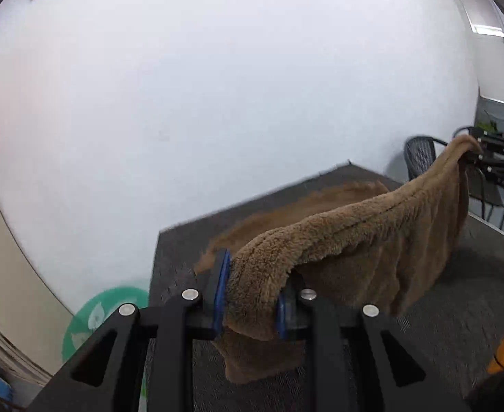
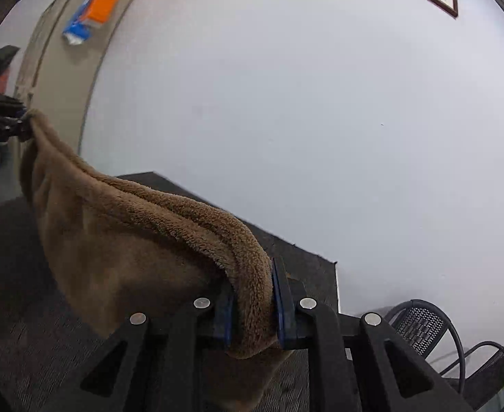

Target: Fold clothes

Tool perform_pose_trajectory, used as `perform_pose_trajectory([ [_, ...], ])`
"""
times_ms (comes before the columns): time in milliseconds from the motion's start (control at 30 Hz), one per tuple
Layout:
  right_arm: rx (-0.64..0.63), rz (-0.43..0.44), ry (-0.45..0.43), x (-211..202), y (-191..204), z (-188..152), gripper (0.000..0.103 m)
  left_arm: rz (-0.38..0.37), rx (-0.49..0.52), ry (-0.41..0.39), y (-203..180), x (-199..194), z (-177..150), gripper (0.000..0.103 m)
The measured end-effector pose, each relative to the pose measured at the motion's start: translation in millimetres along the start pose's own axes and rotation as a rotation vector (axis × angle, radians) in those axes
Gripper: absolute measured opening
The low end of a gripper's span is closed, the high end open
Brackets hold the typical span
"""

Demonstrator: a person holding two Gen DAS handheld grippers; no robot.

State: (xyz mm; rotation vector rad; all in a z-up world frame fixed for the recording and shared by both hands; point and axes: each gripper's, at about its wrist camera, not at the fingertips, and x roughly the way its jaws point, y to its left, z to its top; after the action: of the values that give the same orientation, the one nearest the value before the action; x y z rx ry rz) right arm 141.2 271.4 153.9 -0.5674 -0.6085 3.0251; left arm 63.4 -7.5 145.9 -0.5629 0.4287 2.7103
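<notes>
a dark grey, carpet-like table surface [image 1: 475, 295] runs up to a white wall, its far corner and edges in plain sight. the far part of a brown fleece cloth [image 1: 320, 202] rests on it near that corner, blurred, while the nearer part is lifted clear of the surface.

Fluffy brown garment [image 1: 372, 237], bunched, stretched in the air above the dark table, far part lying blurred on it
</notes>
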Motion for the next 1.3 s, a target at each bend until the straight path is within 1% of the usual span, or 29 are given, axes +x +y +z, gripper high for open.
perform_pose_trajectory([
  [100,0.025,-0.013,0.019,35,-13,16,0.018,0.005,-0.015,-0.011,10,25,18,0.026],
  [267,0.049,-0.029,0.058,101,-30,38,0.018,0.006,-0.035,0.014,27,82,39,0.026],
  [433,0.099,-0.043,0.105,169,-41,48,0.018,0.001,-0.077,0.064,45,153,54,0.026],
  [533,0.122,-0.051,0.143,211,-45,48,0.018,-0.002,-0.103,0.114,53,200,56,0.026],
  [600,0.132,-0.053,0.175,236,-47,45,0.018,-0.004,-0.112,0.153,56,230,53,0.026],
  [700,0.151,-0.051,0.233,269,-49,31,0.018,-0.009,-0.119,0.218,58,275,45,0.026],
  [867,0.165,-0.035,0.325,326,-47,11,0.018,-0.016,-0.119,0.304,53,328,27,0.026],
  [933,0.161,-0.029,0.355,341,-44,1,0.018,-0.019,-0.12,0.33,51,344,19,0.026],
  [967,0.153,-0.025,0.362,342,-41,-4,0.018,-0.02,-0.121,0.342,50,351,15,0.026],
  [1200,0.134,-0.005,0.448,381,-38,-25,0.018,-0.025,-0.122,0.426,48,384,-5,0.028],
  [1300,0.148,0.016,0.491,392,-34,-33,0.019,-0.026,-0.117,0.491,45,398,-13,0.036],
])
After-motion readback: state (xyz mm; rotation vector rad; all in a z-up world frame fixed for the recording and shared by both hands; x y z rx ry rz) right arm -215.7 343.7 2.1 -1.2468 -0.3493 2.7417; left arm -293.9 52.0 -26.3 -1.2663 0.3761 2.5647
